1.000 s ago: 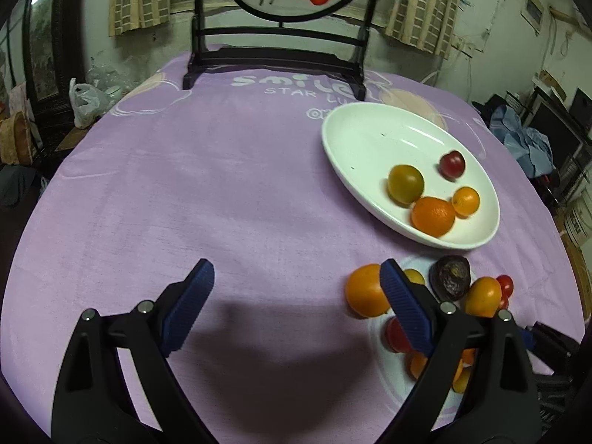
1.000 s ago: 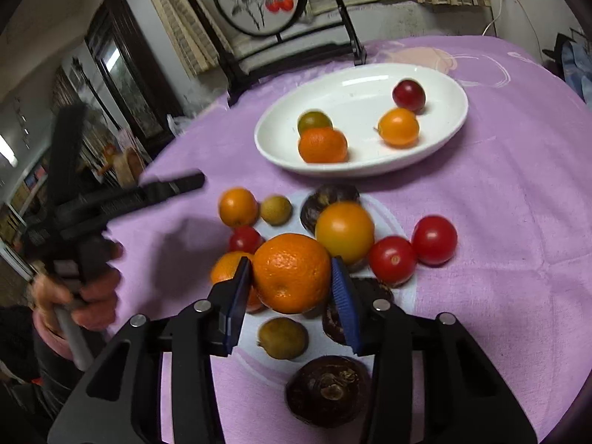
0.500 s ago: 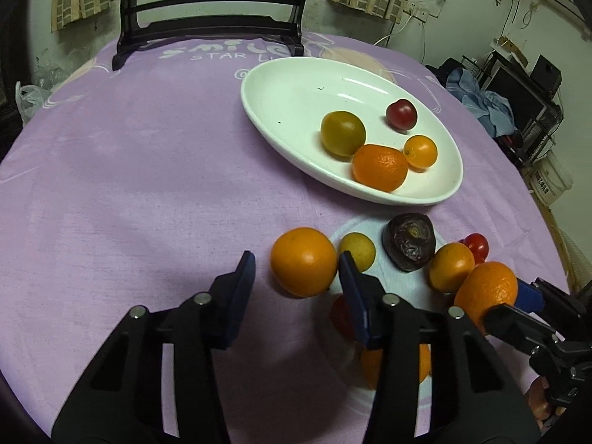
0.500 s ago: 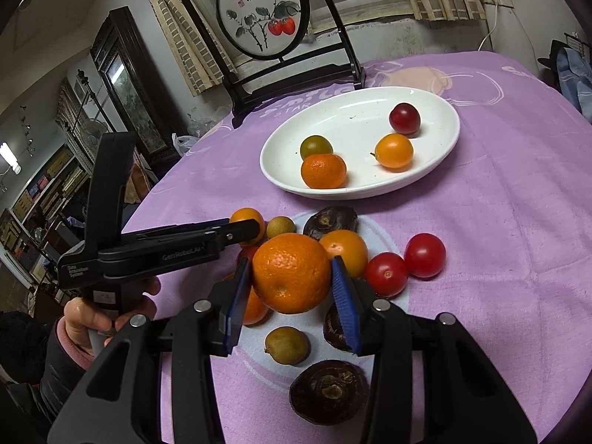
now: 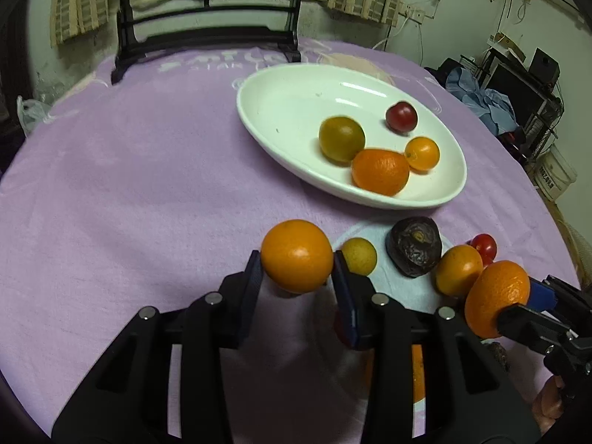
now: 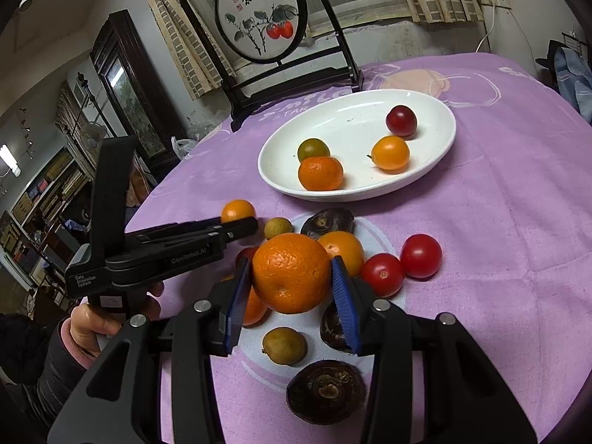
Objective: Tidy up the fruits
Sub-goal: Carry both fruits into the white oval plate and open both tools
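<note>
Crowding both held oranges [image 5: 296,255] [image 6: 291,273], loose fruit [image 6: 383,274].

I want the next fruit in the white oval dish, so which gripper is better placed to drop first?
Probably right. The right gripper holds its large textured orange lifted above the fruit pile. The left gripper's smooth orange sits low near the purple tablecloth, short of the white oval dish.

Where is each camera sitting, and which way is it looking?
Left wrist: rides the left tool, looking forward over the purple cloth at its smooth orange and the white plate; own fingers show.
Right wrist: rides the right tool, facing its bumpy orange and the plate; shows the person's left hand.
Shared: plate, both oranges, each other's tool.
</note>
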